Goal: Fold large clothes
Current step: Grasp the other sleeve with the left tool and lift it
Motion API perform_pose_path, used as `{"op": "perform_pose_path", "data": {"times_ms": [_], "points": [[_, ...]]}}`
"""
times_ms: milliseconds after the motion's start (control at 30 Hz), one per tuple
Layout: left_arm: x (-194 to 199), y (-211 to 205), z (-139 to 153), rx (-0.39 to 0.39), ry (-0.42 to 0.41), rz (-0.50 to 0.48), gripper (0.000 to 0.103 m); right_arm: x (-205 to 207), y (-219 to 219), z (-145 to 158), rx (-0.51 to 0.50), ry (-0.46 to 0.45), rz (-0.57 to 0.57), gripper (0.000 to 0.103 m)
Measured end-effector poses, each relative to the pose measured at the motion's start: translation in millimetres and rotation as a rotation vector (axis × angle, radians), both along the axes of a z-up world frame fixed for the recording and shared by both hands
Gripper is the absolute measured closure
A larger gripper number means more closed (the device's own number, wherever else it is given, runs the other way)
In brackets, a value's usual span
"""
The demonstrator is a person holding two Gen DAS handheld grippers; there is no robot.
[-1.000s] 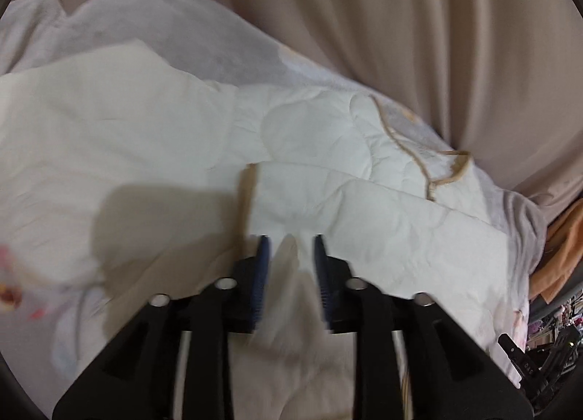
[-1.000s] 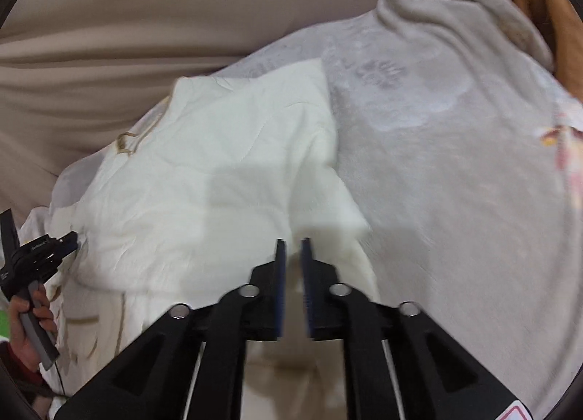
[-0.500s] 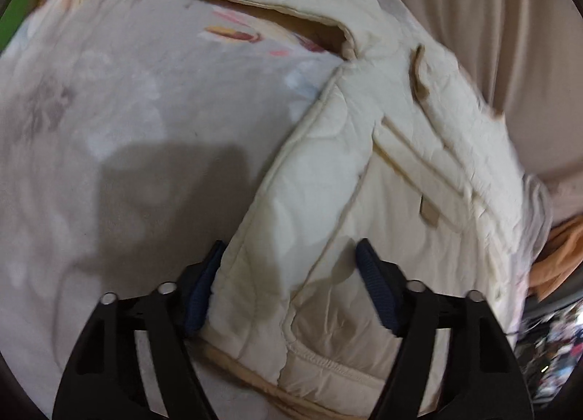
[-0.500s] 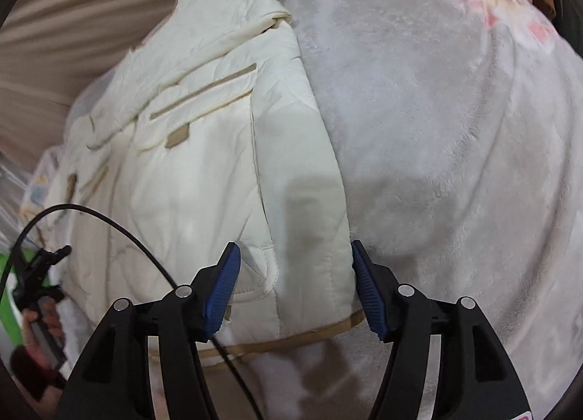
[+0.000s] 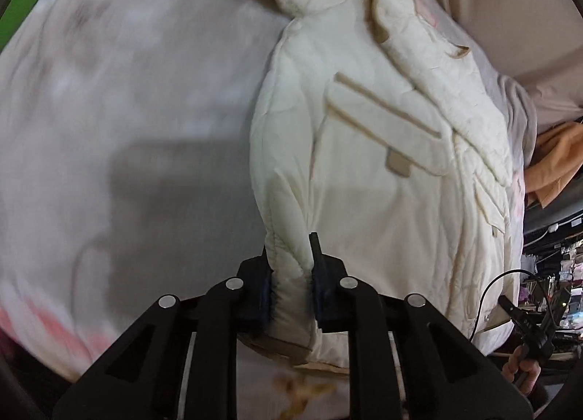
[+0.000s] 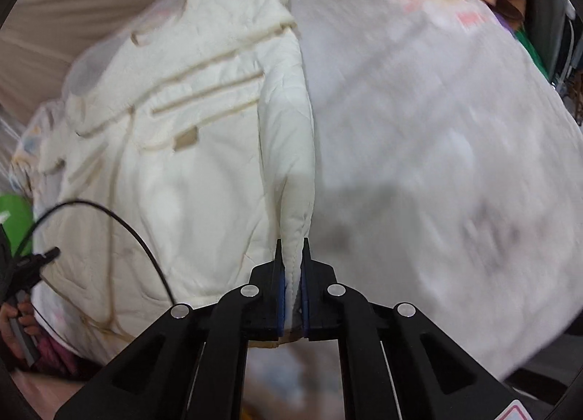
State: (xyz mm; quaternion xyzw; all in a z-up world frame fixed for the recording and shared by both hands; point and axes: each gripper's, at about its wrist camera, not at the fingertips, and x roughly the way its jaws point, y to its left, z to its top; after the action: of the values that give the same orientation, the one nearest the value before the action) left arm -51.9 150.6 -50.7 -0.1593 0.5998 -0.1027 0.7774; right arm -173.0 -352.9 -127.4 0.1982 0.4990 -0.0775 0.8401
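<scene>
A cream quilted jacket (image 5: 382,201) with tan trim lies front up on a pale floral blanket (image 5: 127,110). In the left wrist view my left gripper (image 5: 290,259) is at the jacket's near left hem corner. Its jaws are closing, and the padded edge is pinched between the pads. In the right wrist view the jacket (image 6: 189,183) lies left of centre on the blanket (image 6: 419,146). My right gripper (image 6: 291,248) is at the near right hem edge. Its jaws are closing too, with a ridge of fabric squeezed tight between them.
A beige curtain (image 5: 510,0) hangs behind the bed. Orange cloth (image 5: 554,164) lies at its far side. A hand holding a black tool with a cable (image 6: 22,274) shows at the left edge of the right wrist view. Clutter fills the dark corner (image 5: 546,263).
Both grippers came back from the far part of the jacket to its near hem. Half a second ago they stood wide around the hem corners. Now both pinch the fabric.
</scene>
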Motion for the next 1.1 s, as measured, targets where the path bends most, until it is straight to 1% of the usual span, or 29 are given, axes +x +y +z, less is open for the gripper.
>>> {"op": "perform_pose_path", "data": {"times_ms": [33,67,100,133,167,200,233,267,300,367,400,467,533,567,600,633,700,800,833,900,933,1000,1033,1067,1100], "points": [[-12.1,4.3,-0.2,-0.013,0.013,0.019,0.081,-10.8,-0.5,-7.3,-0.010,0.040,-0.003,0.093],[-16.1,9.3,4.0,-0.037,0.012,0.046,0.079,-19.2,-1.6,-8.3,-0.021,0.058,-0.018,0.090],[-16.6,17.5,12.9,-0.059,0.001,0.082,0.079,-24.8,-2.1,-2.6,-0.045,0.053,-0.046,0.088],[-12.3,27.2,25.0,-0.073,-0.026,0.123,0.080,-27.5,-2.7,9.6,-0.078,0.025,-0.086,0.088],[-3.4,36.0,37.3,-0.084,-0.067,0.161,0.079,-26.8,-2.3,25.4,-0.112,-0.027,-0.117,0.082],[12.5,48.6,53.7,-0.095,-0.126,0.200,0.075,-19.5,0.6,48.1,-0.147,-0.113,-0.133,0.082],[27.8,55.4,64.0,-0.095,-0.160,0.224,0.073,-9.8,3.6,63.5,-0.162,-0.166,-0.127,0.082],[50.6,65.3,74.3,-0.091,-0.202,0.260,0.067,6.1,9.2,77.1,-0.169,-0.213,-0.108,0.082],[63.4,72.0,79.3,-0.091,-0.227,0.282,0.066,29.3,18.3,89.8,-0.164,-0.255,-0.073,0.082],[110.8,92.0,85.9,-0.073,-0.279,0.351,0.066,70.6,42.1,101.5,-0.144,-0.316,-0.013,0.082],[134.6,100.1,86.7,-0.072,-0.297,0.379,0.066,88.5,56.4,103.8,-0.126,-0.328,0.019,0.082],[165.4,120.2,79.2,-0.054,-0.306,0.446,0.066,129.0,91.9,104.3,-0.085,-0.348,0.097,0.082],[206.4,144.3,66.0,-0.062,-0.302,0.519,0.066,168.1,132.7,99.3,-0.065,-0.337,0.175,0.082],[217.6,152.0,60.0,-0.059,-0.301,0.546,0.066,183.6,151.5,94.8,-0.066,-0.331,0.206,0.082],[237.2,165.1,50.8,-0.050,-0.285,0.580,0.066,197.1,169.6,90.4,-0.068,-0.326,0.234,0.082],[246.6,179.8,43.0,-0.049,-0.275,0.604,0.066,211.9,185.4,85.0,-0.069,-0.315,0.260,0.082],[267.4,200.3,29.0,-0.054,-0.260,0.635,0.066,228.9,212.5,77.3,-0.065,-0.292,0.286,0.082],[299.1,227.9,10.4,-0.028,-0.229,0.678,0.067,249.7,240.6,63.5,-0.063,-0.253,0.319,0.082],[302.2,233.6,4.6,-0.032,-0.219,0.687,0.067,254.6,247.6,61.2,-0.064,-0.244,0.328,0.082],[313.9,245.4,-8.0,-0.071,-0.203,0.701,0.069,264.3,260.8,54.6,-0.060,-0.222,0.350,0.082],[318.4,249.5,-12.6,-0.091,-0.193,0.702,0.071,268.8,265.7,51.4,-0.069,-0.211,0.353,0.082],[322.3,252.1,-14.5,-0.117,-0.200,0.689,0.089,276.4,271.0,43.6,-0.063,-0.184,0.351,0.081],[322.7,250.4,-10.3,-0.127,-0.215,0.673,0.094,281.2,271.9,39.8,-0.058,-0.173,0.344,0.081],[324.6,250.6,-4.9,-0.138,-0.237,0.658,0.097,284.7,271.7,37.4,-0.050,-0.169,0.340,0.081],[322.2,246.3,8.2,-0.152,-0.277,0.636,0.098,290.0,271.3,35.2,-0.040,-0.164,0.333,0.081]]}}
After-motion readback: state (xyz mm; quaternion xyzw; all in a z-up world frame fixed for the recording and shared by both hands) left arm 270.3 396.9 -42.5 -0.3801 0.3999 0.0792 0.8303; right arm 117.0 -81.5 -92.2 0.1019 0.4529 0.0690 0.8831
